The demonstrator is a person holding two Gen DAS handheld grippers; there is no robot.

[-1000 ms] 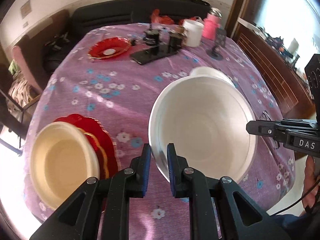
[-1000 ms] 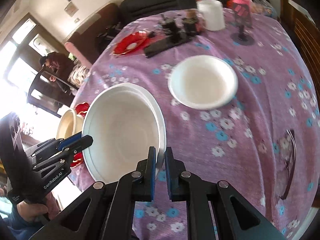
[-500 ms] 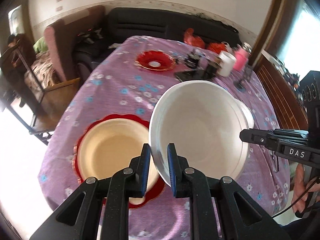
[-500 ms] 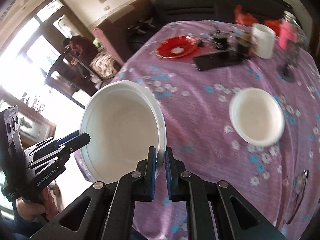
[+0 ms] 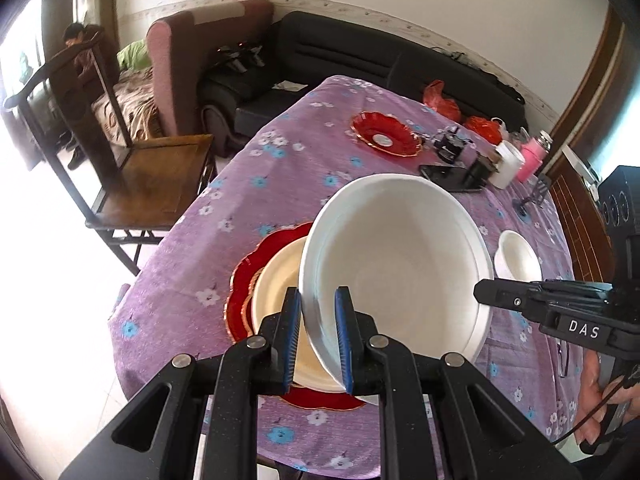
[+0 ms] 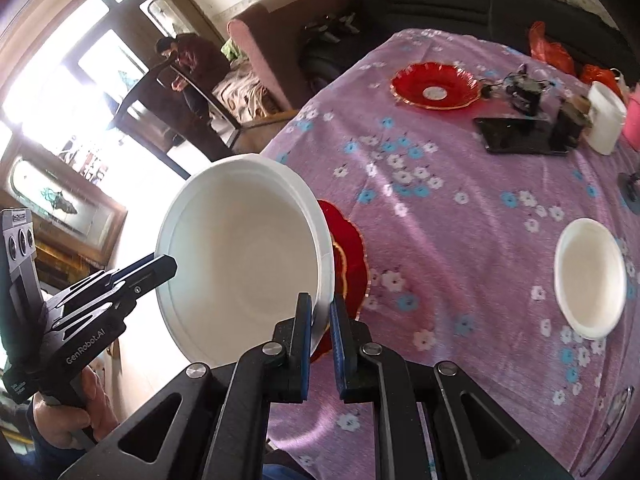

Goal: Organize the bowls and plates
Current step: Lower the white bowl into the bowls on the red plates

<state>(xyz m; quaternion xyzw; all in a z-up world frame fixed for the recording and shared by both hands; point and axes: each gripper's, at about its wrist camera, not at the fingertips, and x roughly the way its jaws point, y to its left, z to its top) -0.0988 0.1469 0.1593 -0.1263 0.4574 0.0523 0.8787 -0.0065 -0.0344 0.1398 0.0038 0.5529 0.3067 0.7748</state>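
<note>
Large white bowl [image 5: 400, 264]: held in the air over the near-left part of the bench, tilted, with its open side turned toward the cameras; nothing is seen inside it.
Left gripper [image 5: 318, 340]: jaws clenched on the bowl's near-left rim, one blue pad inside the wall and one outside.
Right gripper [image 6: 320, 332]: jaws clenched on the opposite rim, so the bowl [image 6: 244, 252] is carried between the two; neither hand is judged nearer, since both are already on it.
Deciding relation: the cream bowl [image 5: 276, 304] lies below the held bowl and slightly to its left, partly hidden by it; the coming move is judged to be a lowering of the white bowl toward that stack, with its tilt levelled first. No contact between the two bowls can be made out.
Cream bowl: seated in the red plate [image 5: 244, 284]; seen empty where it is not covered.
Red plate: scalloped and gold-edged, resting on the bench near its front-left edge.
Small white bowl [image 6: 590, 278]: resting on the bench well to the right, apart from the stack, empty.
Second red plate [image 6: 436, 86]: at the far side of the bench, alone, with a white centre.
Bench [image 6: 460, 208]: covered in a purple flowered cloth; a white cup [image 6: 606, 118] and a dark tray [image 6: 520, 136] are kept at the far end.
</note>
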